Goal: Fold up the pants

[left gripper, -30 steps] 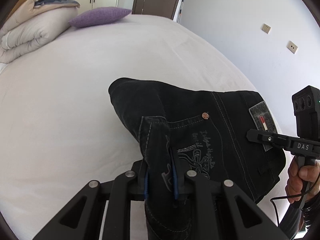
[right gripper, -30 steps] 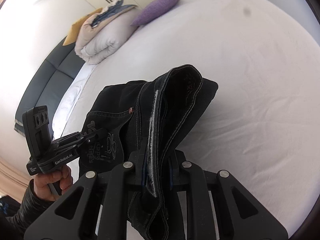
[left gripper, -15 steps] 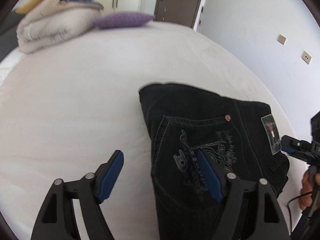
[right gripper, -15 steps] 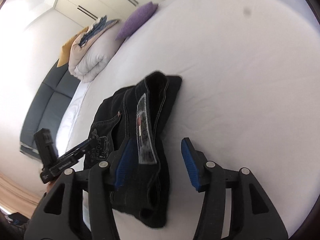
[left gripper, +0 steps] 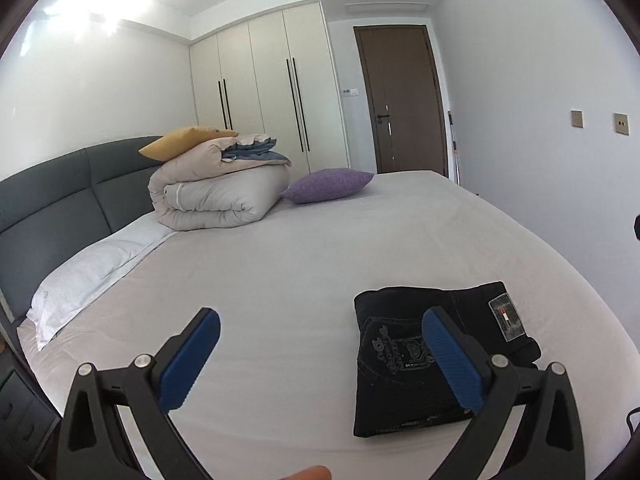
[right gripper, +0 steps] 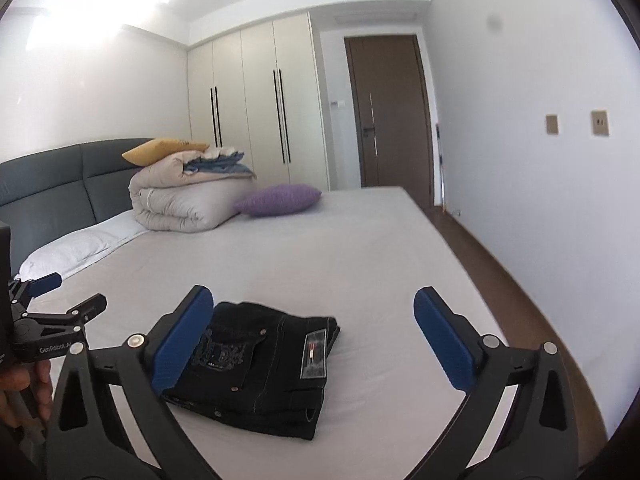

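White-sheeted bed, rolled duvet by headboard. Folded black pants flat near bed's front edge. Left claw and right claw above, spreading wide, pinching nothing.

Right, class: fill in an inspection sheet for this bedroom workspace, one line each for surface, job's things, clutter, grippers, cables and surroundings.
Surface: bed with a smooth pale sheet.
Job's things: dark pants lying folded in a compact stack on the sheet, label patch facing up.
Clutter: rolled duvet with a yellow cushion on top, purple pillow, white pillow, all at the headboard end.
Grippers: left gripper and right gripper both opening, jaws wide, nothing between the pads, above the bed.
Cables: thin dark cable at the right edge of the left view.
Surroundings: grey headboard, wardrobe, brown door, wall sockets.
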Motion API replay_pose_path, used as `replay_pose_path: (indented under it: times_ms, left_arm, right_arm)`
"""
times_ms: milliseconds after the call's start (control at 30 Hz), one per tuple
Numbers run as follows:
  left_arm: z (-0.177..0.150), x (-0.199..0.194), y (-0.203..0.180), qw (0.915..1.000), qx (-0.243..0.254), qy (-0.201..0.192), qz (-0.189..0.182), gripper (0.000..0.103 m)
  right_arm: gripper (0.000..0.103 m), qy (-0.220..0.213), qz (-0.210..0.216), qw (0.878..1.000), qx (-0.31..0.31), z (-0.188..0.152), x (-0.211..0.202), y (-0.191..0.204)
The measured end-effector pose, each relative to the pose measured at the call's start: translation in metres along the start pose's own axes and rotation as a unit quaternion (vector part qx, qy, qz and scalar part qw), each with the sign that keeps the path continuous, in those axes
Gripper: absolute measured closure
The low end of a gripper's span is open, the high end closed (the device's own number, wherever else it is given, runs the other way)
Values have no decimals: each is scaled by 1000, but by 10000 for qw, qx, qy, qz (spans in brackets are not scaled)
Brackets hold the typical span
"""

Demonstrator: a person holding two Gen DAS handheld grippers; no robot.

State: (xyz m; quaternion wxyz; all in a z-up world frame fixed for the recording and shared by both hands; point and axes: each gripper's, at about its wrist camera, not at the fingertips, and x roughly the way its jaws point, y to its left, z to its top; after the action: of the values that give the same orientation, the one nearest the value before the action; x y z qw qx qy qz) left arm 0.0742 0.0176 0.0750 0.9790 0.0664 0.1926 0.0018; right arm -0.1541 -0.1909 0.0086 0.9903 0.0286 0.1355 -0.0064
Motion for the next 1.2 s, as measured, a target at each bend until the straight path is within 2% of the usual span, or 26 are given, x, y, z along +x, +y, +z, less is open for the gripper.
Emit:
replay_pose_path:
  times_ms: [67,133,233,433,667,1200]
  left_arm:
    - [0,-14,3,9999,-71,64,-39,0]
    - [-4,-20,7,9990,-337,255,-118,0]
    - [-14,-25,3,9973,-450,563,-113,0]
    - [-38,-22,-9,9928,-517,1050,-239,0]
    - [-47,-19,-11,9895,-590,1294,-268,0]
    - [-57,-10,-13,9868,-591,1480,-289,0]
  right_arm:
    - [0,-195,-83,9997,-145,7,-17,9]
    - [0,-184,-44,9997,-158,14,-30,14]
    - [0,202,-2,9998,36,12,-42,22]
    - [0,937,-202,9952,199,-19,-55,27]
    - [0,1341,-201,9905,230,-43,-50,32]
    - [0,1717,-82,9850,156,-58,-22,31]
